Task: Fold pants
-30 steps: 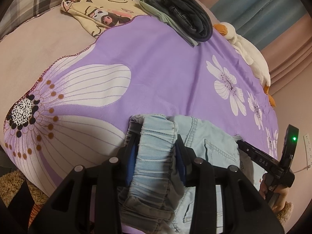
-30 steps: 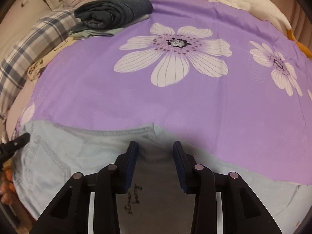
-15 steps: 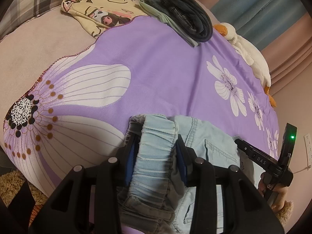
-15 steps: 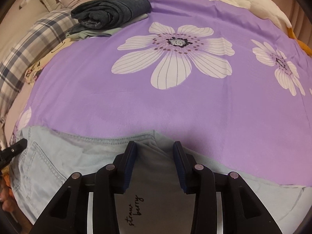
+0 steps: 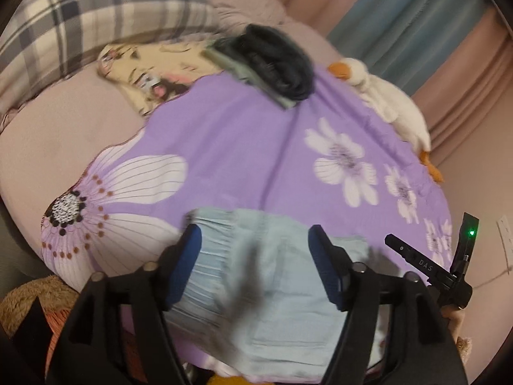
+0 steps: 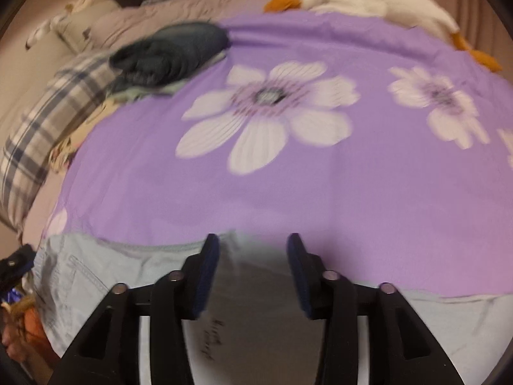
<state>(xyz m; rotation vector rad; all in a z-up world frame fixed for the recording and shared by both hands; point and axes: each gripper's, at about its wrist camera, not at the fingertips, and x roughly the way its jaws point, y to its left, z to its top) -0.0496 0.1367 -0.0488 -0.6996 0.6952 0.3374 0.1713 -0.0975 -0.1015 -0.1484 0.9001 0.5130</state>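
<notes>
Light blue denim pants (image 5: 275, 288) lie at the near edge of a purple flowered sheet (image 5: 243, 147). Their gathered elastic waistband (image 5: 211, 256) points away from me. My left gripper (image 5: 256, 250) hovers just above the waistband. Its jaws are opening wide, and the blue pads (image 5: 189, 263) stand clear of the cloth. In the right wrist view the pants (image 6: 96, 272) spread to both sides. My right gripper (image 6: 253, 256) is also opening. A shaded grey cloth with dark lettering (image 6: 253, 327) lies between its pads (image 6: 208, 276), which do not press on it.
A folded dark garment (image 5: 275, 64) lies on a green one at the sheet's far edge. Beside it are a cartoon-print cloth (image 5: 144, 77) and a plaid pillow (image 5: 96, 16). A white plush goose (image 5: 391, 102) lies along the right side, below curtains. The bed edge is just below the pants.
Both grippers let go: the left one released the bunched waistband, the right one the grey cloth. Both rose, and the pants now lie flatter on the sheet.
</notes>
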